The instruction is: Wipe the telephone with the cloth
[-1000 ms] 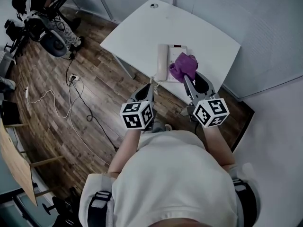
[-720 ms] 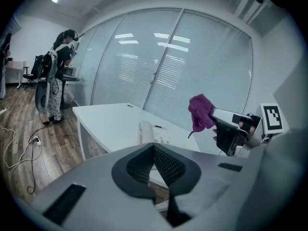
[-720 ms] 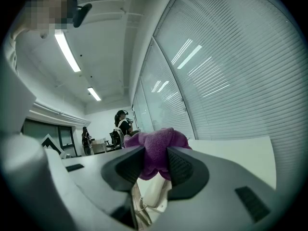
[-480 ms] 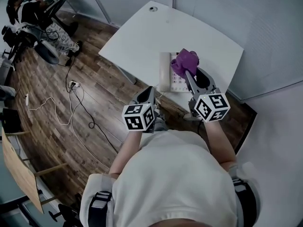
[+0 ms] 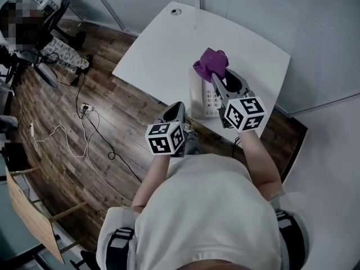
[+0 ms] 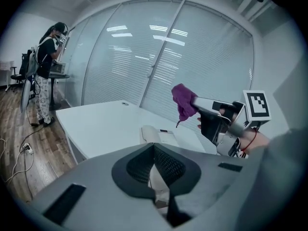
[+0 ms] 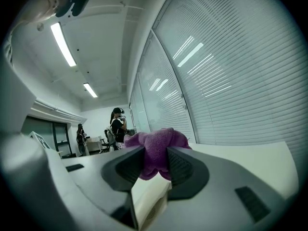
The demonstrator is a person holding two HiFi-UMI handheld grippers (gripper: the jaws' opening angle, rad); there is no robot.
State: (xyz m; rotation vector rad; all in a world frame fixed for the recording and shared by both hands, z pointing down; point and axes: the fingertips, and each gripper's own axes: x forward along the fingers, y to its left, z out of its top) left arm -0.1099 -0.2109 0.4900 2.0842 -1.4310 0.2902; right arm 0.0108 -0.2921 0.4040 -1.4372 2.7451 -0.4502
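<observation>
Fingers point(image 7: 187, 170) of right gripper point(image 5: 218, 80) clamped on cloth point(image 5: 209, 62), lifted clear above telephone point(image 5: 208, 98) on table point(image 5: 163, 44), poised for wiping. Left gripper point(image 6: 154, 162) closed, empty, kept aside.

Left tool point(image 5: 175, 108) shut; right tool point(image 5: 217, 79) tight on cloth point(image 5: 209, 59)

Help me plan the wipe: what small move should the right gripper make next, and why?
Probably lower the right gripper so the purple cloth touches the telephone: its jaws clamp the cloth, which hangs in the air above the phone.
</observation>
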